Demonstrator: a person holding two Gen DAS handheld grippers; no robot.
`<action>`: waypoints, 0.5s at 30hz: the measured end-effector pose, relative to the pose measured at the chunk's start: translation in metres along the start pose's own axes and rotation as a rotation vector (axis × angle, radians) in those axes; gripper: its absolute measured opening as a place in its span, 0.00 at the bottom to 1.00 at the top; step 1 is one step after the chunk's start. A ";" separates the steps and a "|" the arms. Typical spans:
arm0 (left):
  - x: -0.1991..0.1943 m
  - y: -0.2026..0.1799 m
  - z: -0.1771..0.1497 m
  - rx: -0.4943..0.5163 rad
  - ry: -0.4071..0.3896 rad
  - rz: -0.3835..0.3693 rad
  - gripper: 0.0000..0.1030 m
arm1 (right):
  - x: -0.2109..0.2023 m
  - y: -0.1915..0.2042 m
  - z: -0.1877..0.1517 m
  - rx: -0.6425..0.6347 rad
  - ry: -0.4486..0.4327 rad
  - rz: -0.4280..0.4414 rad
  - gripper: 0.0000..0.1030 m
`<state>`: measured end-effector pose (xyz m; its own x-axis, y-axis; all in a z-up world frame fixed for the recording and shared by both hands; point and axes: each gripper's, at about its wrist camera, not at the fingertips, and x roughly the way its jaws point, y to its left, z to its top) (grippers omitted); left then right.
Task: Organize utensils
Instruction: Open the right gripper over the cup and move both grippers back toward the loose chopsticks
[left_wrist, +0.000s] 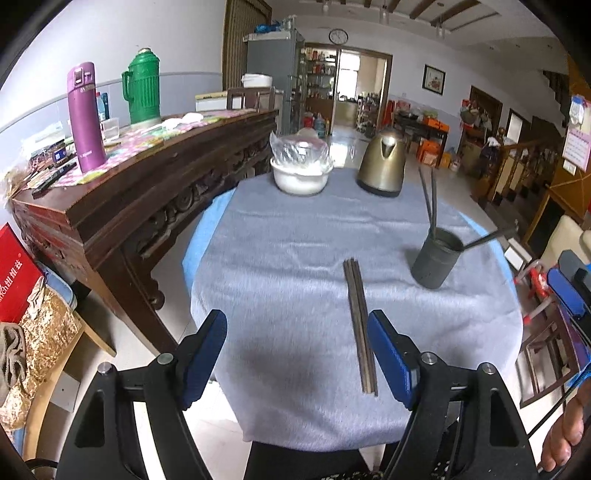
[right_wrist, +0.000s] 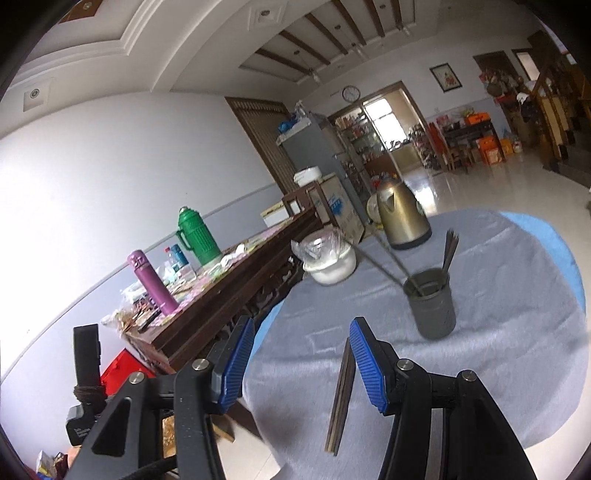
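A pair of dark wooden chopsticks (left_wrist: 360, 325) lies on the grey tablecloth (left_wrist: 295, 258), pointing away from me. In the left wrist view my left gripper (left_wrist: 297, 334) is open and empty above the near part of the cloth, its right finger (left_wrist: 388, 354) just beside the chopsticks. A dark grey utensil cup (left_wrist: 436, 258) stands to the right and holds several chopsticks. In the right wrist view my right gripper (right_wrist: 301, 345) is open and empty, tilted, above the table's near left edge. The loose chopsticks (right_wrist: 341, 395) lie under its right finger, the cup (right_wrist: 432, 306) beyond.
A brass-coloured kettle (left_wrist: 382, 166) and a white bowl covered with plastic (left_wrist: 301, 170) stand at the far side of the table. A dark carved sideboard (left_wrist: 147, 184) runs along the left, bearing a purple flask (left_wrist: 85, 118) and a green thermos (left_wrist: 143, 88). The right gripper's body (left_wrist: 569, 284) shows at the right edge.
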<state>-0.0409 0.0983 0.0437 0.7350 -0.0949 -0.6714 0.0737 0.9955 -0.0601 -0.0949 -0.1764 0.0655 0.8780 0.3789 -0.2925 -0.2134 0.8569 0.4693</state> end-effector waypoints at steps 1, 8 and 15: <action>0.001 -0.001 -0.002 0.003 0.005 0.001 0.76 | 0.003 0.002 -0.003 -0.002 0.012 0.002 0.57; 0.003 0.000 -0.014 0.032 0.013 0.018 0.76 | 0.018 0.021 -0.017 -0.048 0.065 0.013 0.57; 0.016 0.013 -0.022 -0.001 0.063 0.039 0.76 | 0.026 0.018 -0.024 -0.030 0.089 0.003 0.57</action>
<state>-0.0430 0.1093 0.0158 0.6934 -0.0559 -0.7183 0.0455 0.9984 -0.0338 -0.0863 -0.1428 0.0466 0.8358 0.4104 -0.3647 -0.2304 0.8652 0.4454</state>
